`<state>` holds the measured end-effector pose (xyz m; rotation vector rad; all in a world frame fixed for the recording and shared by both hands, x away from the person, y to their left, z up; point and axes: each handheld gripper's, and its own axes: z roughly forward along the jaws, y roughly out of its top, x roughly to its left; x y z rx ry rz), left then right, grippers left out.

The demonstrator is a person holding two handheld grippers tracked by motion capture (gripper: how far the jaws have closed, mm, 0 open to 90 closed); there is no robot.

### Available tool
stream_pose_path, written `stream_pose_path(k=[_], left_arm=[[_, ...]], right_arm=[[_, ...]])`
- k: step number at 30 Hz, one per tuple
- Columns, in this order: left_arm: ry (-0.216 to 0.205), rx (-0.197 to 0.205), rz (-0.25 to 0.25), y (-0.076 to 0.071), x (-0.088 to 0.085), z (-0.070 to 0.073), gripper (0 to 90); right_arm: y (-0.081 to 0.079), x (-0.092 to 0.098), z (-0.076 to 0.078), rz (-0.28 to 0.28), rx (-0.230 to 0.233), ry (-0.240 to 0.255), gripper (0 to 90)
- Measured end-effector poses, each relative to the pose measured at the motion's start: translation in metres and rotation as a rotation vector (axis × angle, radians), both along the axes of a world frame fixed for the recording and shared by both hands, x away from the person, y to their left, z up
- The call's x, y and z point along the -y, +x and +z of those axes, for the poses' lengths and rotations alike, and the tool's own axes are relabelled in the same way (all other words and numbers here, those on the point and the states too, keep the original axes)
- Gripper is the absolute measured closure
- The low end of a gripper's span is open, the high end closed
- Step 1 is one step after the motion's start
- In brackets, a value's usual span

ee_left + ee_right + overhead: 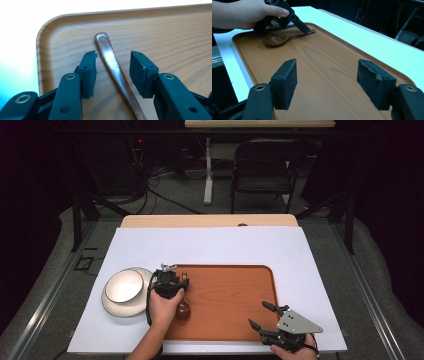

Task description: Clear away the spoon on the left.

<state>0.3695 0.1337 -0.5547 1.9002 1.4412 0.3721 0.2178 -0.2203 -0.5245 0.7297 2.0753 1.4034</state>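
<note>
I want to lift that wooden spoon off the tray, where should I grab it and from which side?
Probably the spoon by its thin handle, from above, a pad on either side. It lies flat on the tray and the left gripper, open, already straddles it; the bowl end looks too broad.

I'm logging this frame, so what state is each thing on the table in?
Brown wooden spoon: lying flat on tray, between open jaws, untouched.
Left hand-held gripper: open, astride the handle.
Right hand-held gripper: open, empty.
Rectangular wooden tray: flat on table.
White bowl: upright, empty, on plate.

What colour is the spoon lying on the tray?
Reddish-brown spoon, glossy, best seen in the left gripper view.
</note>
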Motion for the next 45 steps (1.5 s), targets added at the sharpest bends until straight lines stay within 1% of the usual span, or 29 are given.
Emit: stream_pose_path(k=[4,8,14,18,19,22,25,28,30,34,36,38,42,45], left_arm=[[0.005,0.016,0.001,-0.002,-0.002,0.004,53.9],[-0.003,0.039,0.003,-0.006,-0.005,0.012,52.5],[-0.016,0.083,-0.004,-0.013,-0.012,0.027,51.4],[-0.003,0.12,-0.015,-0.02,-0.019,0.041,51.0],[-0.004,0.124,-0.018,-0.022,-0.021,0.045,50.8],[-0.002,0.154,-0.022,-0.029,-0.03,0.056,50.1],[-0.009,0.173,-0.013,-0.036,-0.039,0.064,49.6],[0.005,0.201,-0.012,-0.045,-0.049,0.072,49.2],[0.001,0.217,-0.002,-0.053,-0.058,0.076,48.6],[0.002,0.24,0.006,-0.066,-0.073,0.08,48.4],[0.012,0.248,0.015,-0.073,-0.081,0.081,48.4],[0.018,0.251,0.022,-0.08,-0.089,0.08,48.4],[0.015,0.255,0.042,-0.094,-0.103,0.077,48.4],[0.033,0.253,0.052,-0.104,-0.112,0.074,48.4]], right_arm=[[0.0,0.0,0.0,0.0,-0.001,0.0,32.3],[0.0,0.0,0.0,0.0,-0.001,0.001,32.3],[0.0,-0.001,0.0,-0.001,-0.001,0.0,32.3],[0.0,-0.001,0.0,-0.002,-0.002,-0.001,32.3],[0.0,-0.001,-0.001,-0.002,-0.002,-0.001,32.3],[0.0,-0.001,-0.001,-0.003,-0.003,-0.002,32.3],[0.0,-0.001,-0.001,-0.003,-0.003,-0.001,32.3],[0.0,-0.001,-0.001,-0.002,-0.005,-0.003,32.3],[0.0,-0.001,-0.001,-0.003,-0.004,-0.003,32.3],[0.0,-0.001,-0.001,-0.005,-0.004,-0.004,32.3],[0.0,-0.001,0.0,-0.006,-0.004,-0.004,32.3],[0.0,-0.001,0.0,-0.008,-0.002,-0.003,32.3],[0.0,-0.001,0.0,-0.009,-0.004,-0.005,32.3],[0.0,-0.002,0.0,-0.008,-0.006,-0.005,32.3]])
